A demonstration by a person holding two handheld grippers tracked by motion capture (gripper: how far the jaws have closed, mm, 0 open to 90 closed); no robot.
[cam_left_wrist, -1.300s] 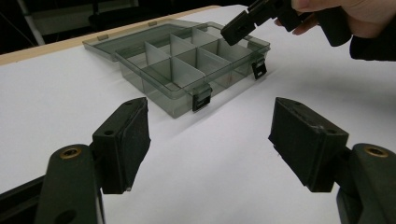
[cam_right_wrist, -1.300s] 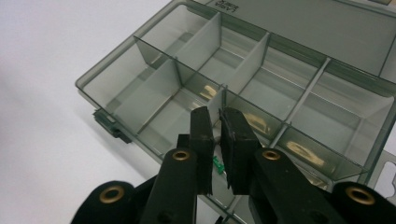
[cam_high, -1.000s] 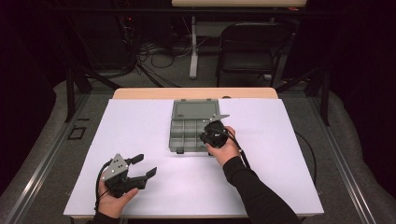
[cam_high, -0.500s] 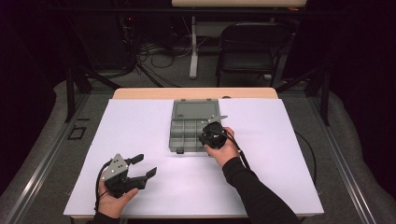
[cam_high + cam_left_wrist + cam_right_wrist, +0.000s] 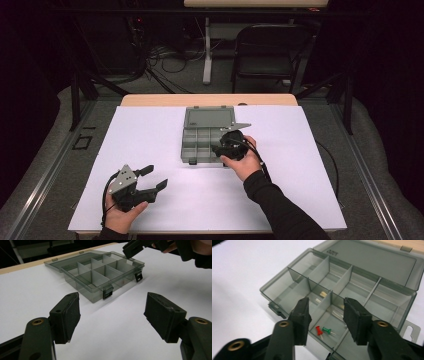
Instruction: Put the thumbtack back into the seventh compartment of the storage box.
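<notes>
- The red push pin and the green push pin lie loose on the floor of one compartment of the organizer box, the near-row compartment directly under the right gripper.
- In the right gripper view, both pins lie between and below the two jaws. The red pin's head points toward 11 o'clock; the green pin's shaft points toward 3 o'clock.
- The right gripper is released: its jaws have just been opening, and nothing is between the pads.
- Judgement: the right hand is the nearer one for any further move at this compartment.
- The box is smoky translucent plastic with its lid open toward 12 o'clock, at the centre of the white table.
- The left gripper stands at 7 o'clock from the box, well apart, jaws spread and empty.
</notes>
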